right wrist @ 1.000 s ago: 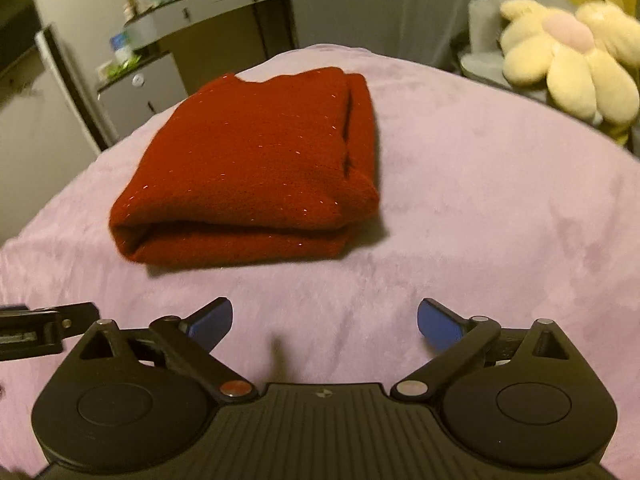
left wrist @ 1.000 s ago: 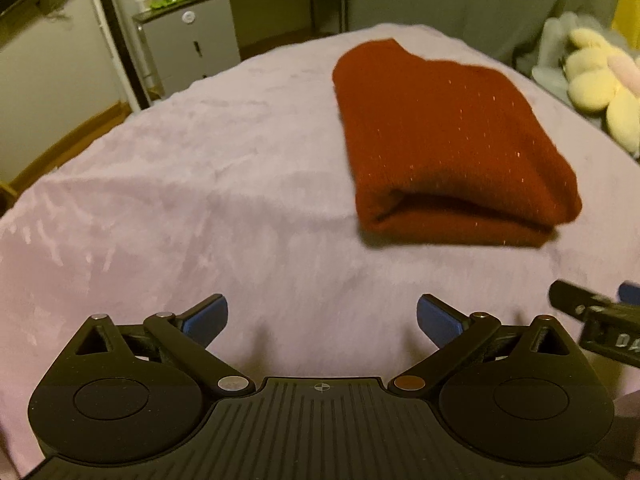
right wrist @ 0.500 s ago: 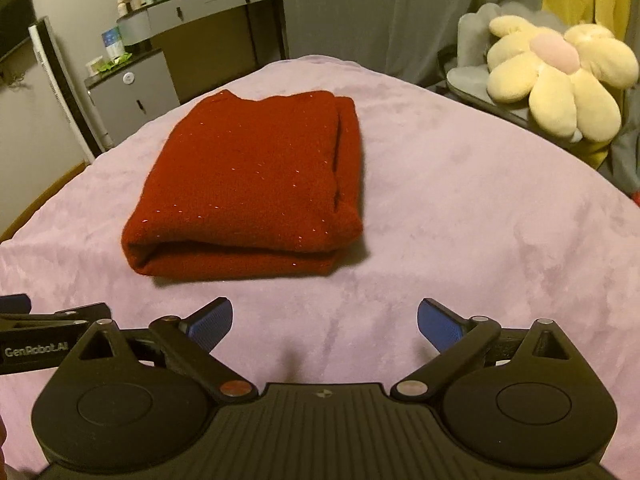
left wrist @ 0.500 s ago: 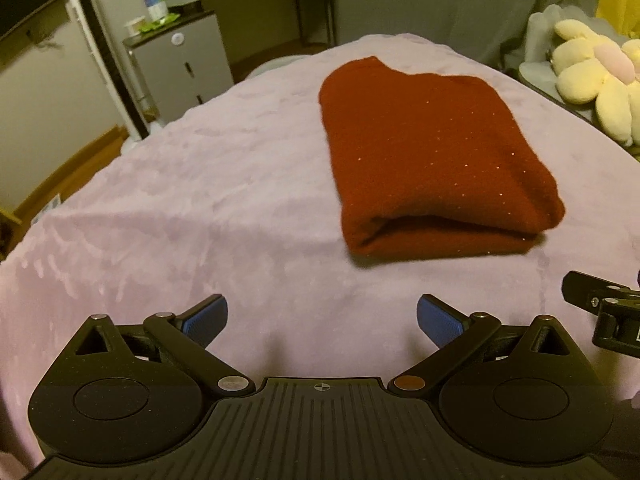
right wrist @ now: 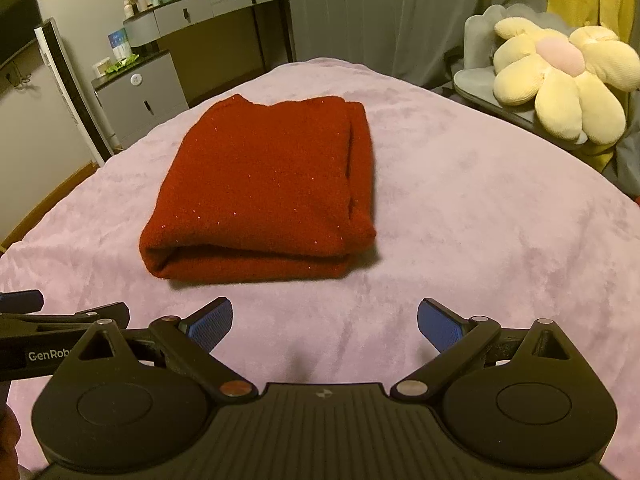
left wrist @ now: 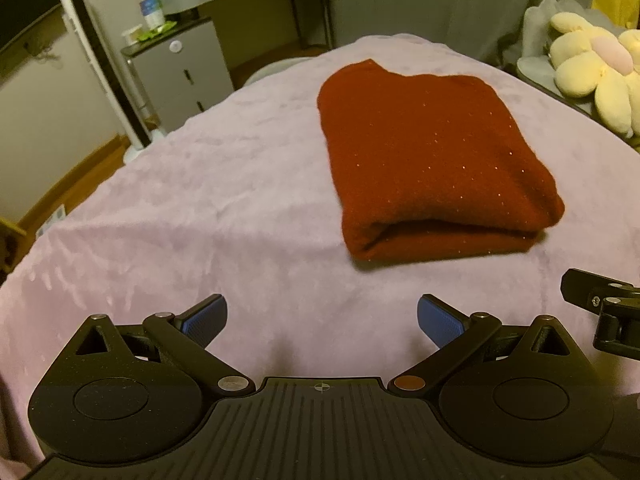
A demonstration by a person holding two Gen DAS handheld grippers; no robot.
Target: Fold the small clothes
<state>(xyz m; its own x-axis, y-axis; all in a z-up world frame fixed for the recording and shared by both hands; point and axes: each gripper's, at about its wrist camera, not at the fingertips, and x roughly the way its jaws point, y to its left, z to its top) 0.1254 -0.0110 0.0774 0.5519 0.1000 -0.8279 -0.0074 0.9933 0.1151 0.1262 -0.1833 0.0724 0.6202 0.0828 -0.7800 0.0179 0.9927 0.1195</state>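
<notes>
Lilac plush bedding (left wrist: 224, 216) spreads under both of my tools, and the red sweater (left wrist: 432, 160) lies folded on it in a thick rectangle, its rounded fold edge turned toward me, well clear of either set of fingers.

From my left wrist view the sweater sits ahead and to the right. My left gripper (left wrist: 322, 316) has its jaws spread wide with nothing between the blue pads (left wrist: 204, 318), only bare bedding. At the right edge of that view a black part of my right tool (left wrist: 600, 308) pokes in. This view also shows the wooden floor (left wrist: 76, 184) off the bed's left side.

From my right wrist view the sweater (right wrist: 264, 196) sits ahead and slightly left, and here I can see what the other camera misses: the layered open edges running along its right side. My right gripper (right wrist: 325, 320) is likewise wide apart and holding nothing. My left tool (right wrist: 60, 332) crosses the lower left corner, with lettering on its side.

Beyond the bed stand a grey cabinet (right wrist: 140, 100) and a dresser (right wrist: 220, 12) carrying small bottles, with a grey curtain (right wrist: 400, 12) behind. A yellow flower-shaped cushion (right wrist: 560, 80) rests on a grey seat to the right. Nothing lies between my fingers and the sweater.
</notes>
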